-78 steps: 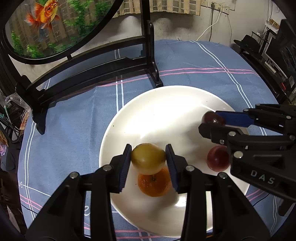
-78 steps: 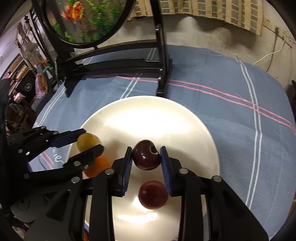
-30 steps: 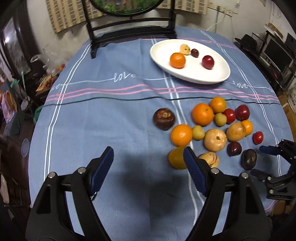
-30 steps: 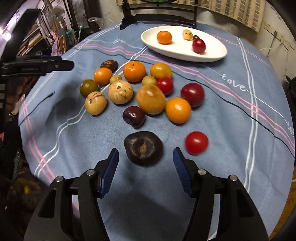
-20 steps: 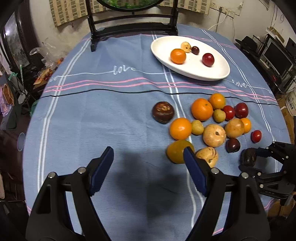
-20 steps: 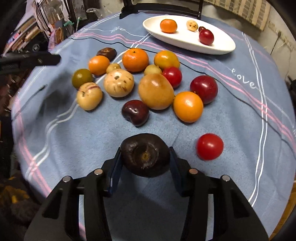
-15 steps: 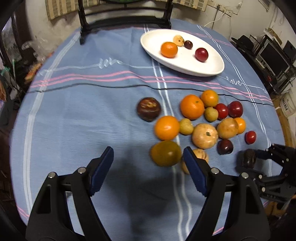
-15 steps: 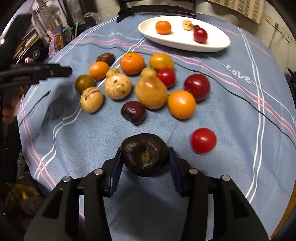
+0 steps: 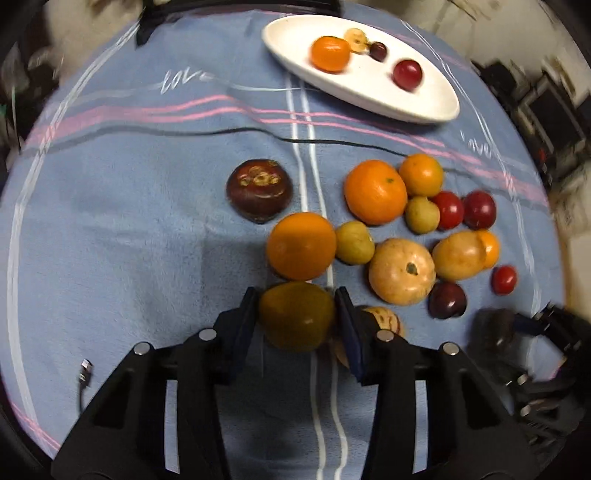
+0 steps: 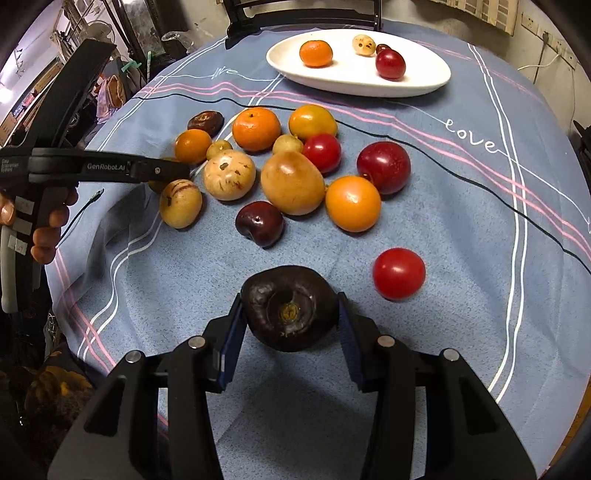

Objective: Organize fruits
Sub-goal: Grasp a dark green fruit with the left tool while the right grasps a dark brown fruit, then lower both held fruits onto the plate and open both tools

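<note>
My left gripper (image 9: 297, 315) is shut on an olive-green fruit (image 9: 295, 315) at the near edge of the fruit pile. My right gripper (image 10: 290, 314) is shut on a dark wrinkled fruit (image 10: 290, 308) near the table's front. Several loose fruits lie on the blue cloth: oranges (image 9: 301, 245), a pale round fruit (image 9: 402, 270), red ones (image 10: 399, 272) and a dark plum (image 10: 259, 222). The white oval plate (image 10: 424, 79) at the back holds a small orange (image 10: 315, 52), a pale fruit, a red plum (image 10: 390, 63) and a small dark one.
A brown flat fruit (image 9: 259, 188) lies apart at the pile's left. A thin black cable (image 9: 258, 129) runs across the cloth; its plug (image 9: 84, 373) lies near the left front. A black stand (image 10: 303, 14) is behind the plate. The left gripper's body (image 10: 96, 168) reaches in from the left.
The left gripper came down from open over the cloth and closed on the olive-green fruit. The right gripper stays shut on the dark wrinkled fruit.
</note>
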`<control>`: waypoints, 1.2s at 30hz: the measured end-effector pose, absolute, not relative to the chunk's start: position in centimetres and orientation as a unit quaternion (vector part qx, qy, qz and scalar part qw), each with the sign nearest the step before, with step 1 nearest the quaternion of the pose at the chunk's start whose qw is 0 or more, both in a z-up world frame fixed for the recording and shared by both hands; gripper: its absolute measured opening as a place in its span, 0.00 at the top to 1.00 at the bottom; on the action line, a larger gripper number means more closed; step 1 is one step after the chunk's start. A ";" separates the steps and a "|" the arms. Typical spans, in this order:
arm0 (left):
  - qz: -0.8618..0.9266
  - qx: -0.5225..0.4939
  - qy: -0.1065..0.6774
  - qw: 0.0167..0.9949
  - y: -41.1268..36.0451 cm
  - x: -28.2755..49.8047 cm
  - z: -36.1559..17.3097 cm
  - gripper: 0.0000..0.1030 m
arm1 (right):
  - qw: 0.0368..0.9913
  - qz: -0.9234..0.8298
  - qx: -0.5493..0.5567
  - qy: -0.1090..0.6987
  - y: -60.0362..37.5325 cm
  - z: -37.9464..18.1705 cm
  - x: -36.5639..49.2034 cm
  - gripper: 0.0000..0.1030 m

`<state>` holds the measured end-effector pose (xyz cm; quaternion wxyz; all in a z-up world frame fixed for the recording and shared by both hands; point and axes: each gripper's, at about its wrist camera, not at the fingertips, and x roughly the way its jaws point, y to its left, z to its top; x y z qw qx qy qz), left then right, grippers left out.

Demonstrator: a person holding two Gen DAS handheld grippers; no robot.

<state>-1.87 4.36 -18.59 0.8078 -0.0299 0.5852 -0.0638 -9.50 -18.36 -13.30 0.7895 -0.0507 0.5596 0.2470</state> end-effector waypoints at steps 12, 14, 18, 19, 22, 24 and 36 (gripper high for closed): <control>-0.063 -0.023 0.540 0.839 4.8 -3.6 -14.1 0.58 | 0.802 0.249 -0.036 0.542 -19.1 -11.6 -9.7 0.54; -0.062 -0.022 0.526 0.848 4.9 -3.5 -12.9 0.58 | 0.807 0.251 -0.031 0.534 -19.1 -10.8 -9.7 0.54; -0.073 -0.018 0.499 0.863 4.6 -2.8 -10.6 0.58 | 0.819 0.257 -0.020 0.512 -19.1 -8.5 -9.2 0.54; -0.076 -0.016 0.495 0.866 4.5 -2.7 -10.1 0.58 | 0.825 0.260 -0.020 0.501 -19.1 -7.5 -8.9 0.54; -0.084 -0.009 0.476 0.875 3.7 -1.6 -8.3 0.58 | 0.838 0.263 -0.015 0.478 -19.1 -5.4 -8.2 0.54; -0.089 0.000 0.464 0.882 2.9 -0.8 -7.1 0.58 | 0.848 0.265 -0.014 0.458 -19.1 -3.5 -7.1 0.54; -0.092 0.024 0.419 0.903 -0.5 6.8 -3.0 0.58 | 0.886 0.248 -0.003 0.391 -20.6 1.9 1.8 0.54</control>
